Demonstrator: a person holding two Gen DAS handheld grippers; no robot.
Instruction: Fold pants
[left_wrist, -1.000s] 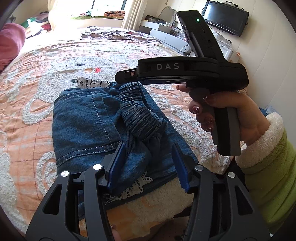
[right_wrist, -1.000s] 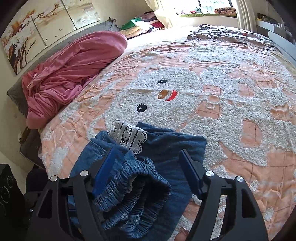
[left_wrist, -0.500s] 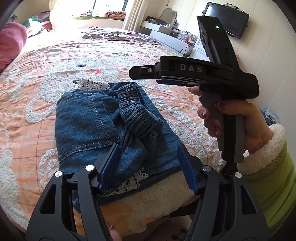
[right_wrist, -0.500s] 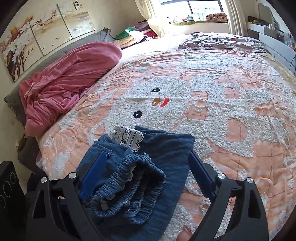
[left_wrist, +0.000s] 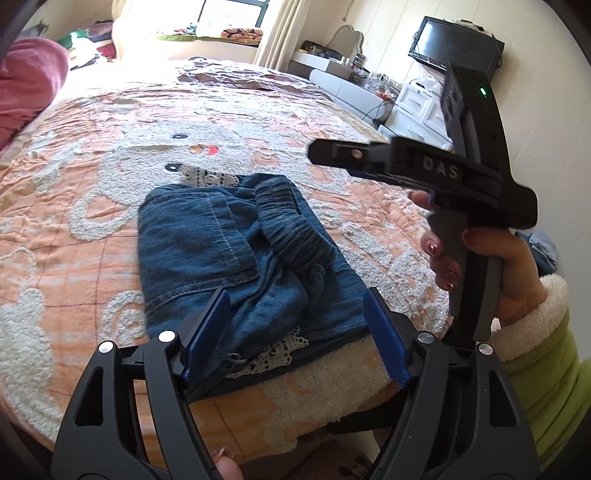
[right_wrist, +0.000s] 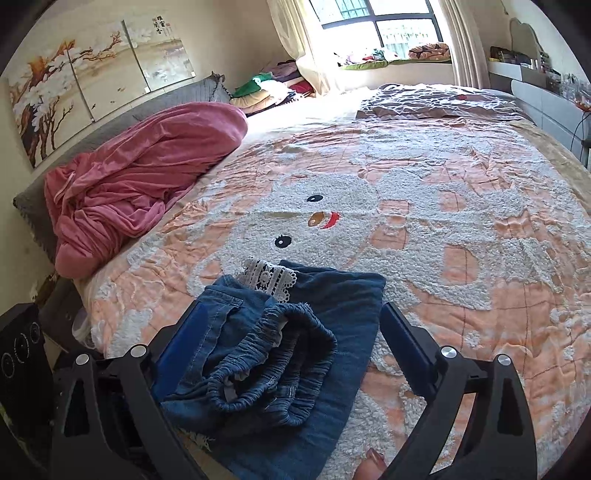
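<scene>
In the left wrist view, the left hand-held gripper (left_wrist: 295, 325) fills the lower middle, its blue jaws opening with the near edge of the folded blue denim pants (left_wrist: 236, 258) between them, pads clear of the cloth. The pants lie at frame centre on the orange-and-white fleecy bed cover (left_wrist: 74, 229). At right, a hand (left_wrist: 491, 266) holds the right hand-held gripper (right_wrist: 291, 343), whose jaws are opening above the pants' bunched elastic waistband (right_wrist: 273, 362).

The raised letters "DAS" can be read on the black body of the right gripper (left_wrist: 334, 157) in the left wrist view, while some dark characters are seen on a wall painting (right_wrist: 162, 27) but are too small to be read.
</scene>
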